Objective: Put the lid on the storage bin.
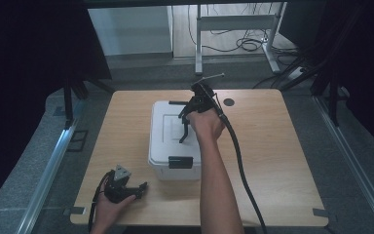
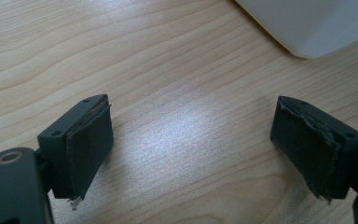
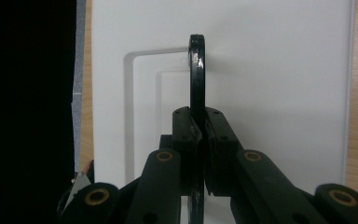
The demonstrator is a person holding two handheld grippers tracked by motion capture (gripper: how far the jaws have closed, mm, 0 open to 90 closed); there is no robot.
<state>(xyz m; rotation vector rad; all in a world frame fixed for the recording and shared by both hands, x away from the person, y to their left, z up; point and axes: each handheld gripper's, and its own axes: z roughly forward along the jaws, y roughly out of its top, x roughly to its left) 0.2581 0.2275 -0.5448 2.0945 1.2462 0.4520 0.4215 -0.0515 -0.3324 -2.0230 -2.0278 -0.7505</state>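
White lidded plastic storage box [image 1: 174, 139] at table [image 1: 282, 161] centre: my right gripper [image 3: 199, 140] clamps its raised black handle [image 3: 196, 79]; my left gripper [image 2: 193, 149] rests wide apart, holding nothing, near the front-left corner.

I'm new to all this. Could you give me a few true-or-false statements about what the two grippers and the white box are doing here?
1. The right gripper is clamped on the box's black handle. True.
2. The left gripper holds the handle too. False: its jaws are spread wide over bare table.
3. The white box stands on a wooden table. True.
4. The box's front latch is white. False: it is black.
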